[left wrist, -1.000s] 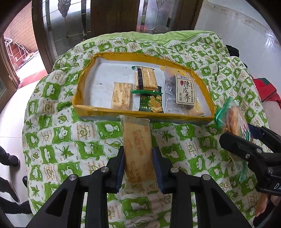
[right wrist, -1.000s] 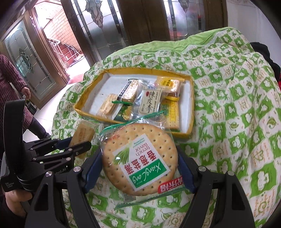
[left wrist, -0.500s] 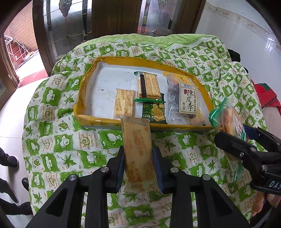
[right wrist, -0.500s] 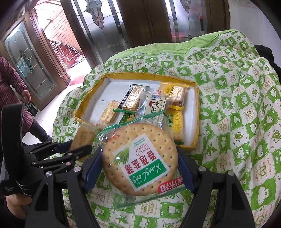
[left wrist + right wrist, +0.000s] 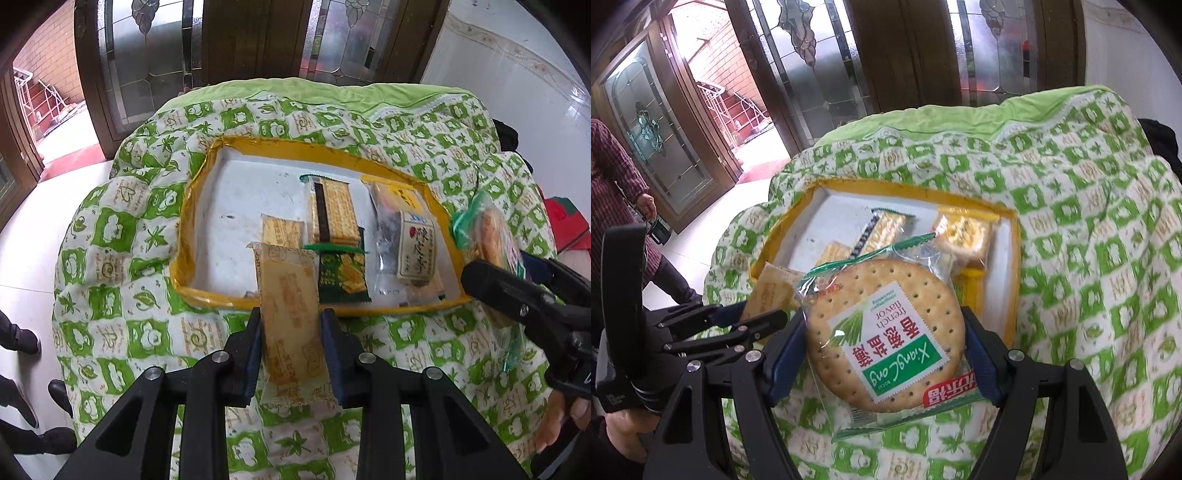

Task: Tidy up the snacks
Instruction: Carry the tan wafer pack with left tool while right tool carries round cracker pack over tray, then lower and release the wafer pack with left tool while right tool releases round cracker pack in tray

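My left gripper point(image 5: 291, 321) is shut on a long tan biscuit packet point(image 5: 290, 314) and holds it over the near rim of the yellow tray point(image 5: 207, 297). The tray holds a small tan packet point(image 5: 282, 230), a striped cracker packet point(image 5: 332, 212), a dark green packet point(image 5: 341, 275) and a clear bag with a white label point(image 5: 415, 251). My right gripper point(image 5: 886, 332) is shut on a round cracker pack with a green label point(image 5: 882, 332), just before the tray point(image 5: 1012, 266). It shows at the right in the left wrist view point(image 5: 491, 240).
The tray lies on a green and white patterned quilt point(image 5: 110, 229) over a raised, rounded surface. Glass doors point(image 5: 147, 55) stand behind. A person in a striped top point(image 5: 613, 199) stands at the left. Shoes point(image 5: 18, 336) show on the tiled floor at the left.
Both grippers have moved forward toward the tray with their packets. The tan packet's tip now reaches over the tray's near rim.
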The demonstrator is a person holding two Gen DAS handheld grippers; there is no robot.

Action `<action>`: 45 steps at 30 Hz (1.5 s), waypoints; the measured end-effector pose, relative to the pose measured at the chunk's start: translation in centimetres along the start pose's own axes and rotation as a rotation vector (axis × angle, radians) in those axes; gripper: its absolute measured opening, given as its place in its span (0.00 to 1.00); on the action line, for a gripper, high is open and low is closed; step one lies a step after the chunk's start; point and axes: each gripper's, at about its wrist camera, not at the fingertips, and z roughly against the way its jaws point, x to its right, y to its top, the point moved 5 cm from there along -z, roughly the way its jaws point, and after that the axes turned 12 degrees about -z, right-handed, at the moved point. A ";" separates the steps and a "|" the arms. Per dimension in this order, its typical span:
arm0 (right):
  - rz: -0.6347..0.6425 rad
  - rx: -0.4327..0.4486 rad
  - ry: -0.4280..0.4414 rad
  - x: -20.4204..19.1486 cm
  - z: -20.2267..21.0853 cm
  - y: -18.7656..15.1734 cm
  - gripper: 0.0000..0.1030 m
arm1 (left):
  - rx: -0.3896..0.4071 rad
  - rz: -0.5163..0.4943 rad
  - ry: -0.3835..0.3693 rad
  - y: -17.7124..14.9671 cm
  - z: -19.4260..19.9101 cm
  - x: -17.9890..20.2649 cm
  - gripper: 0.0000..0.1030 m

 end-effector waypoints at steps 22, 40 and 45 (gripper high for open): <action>0.013 -0.045 0.003 -1.6 -6.1 6.3 0.75 | -0.011 0.026 -0.006 2.5 -3.4 -2.2 0.31; 0.032 -0.108 -0.026 -3.1 -11.9 7.4 0.75 | -0.025 0.035 -0.005 3.5 -5.7 -4.2 0.25; 0.045 -0.127 -0.030 -3.9 -13.4 7.8 0.75 | -0.028 0.063 -0.017 3.6 -6.8 -4.9 0.25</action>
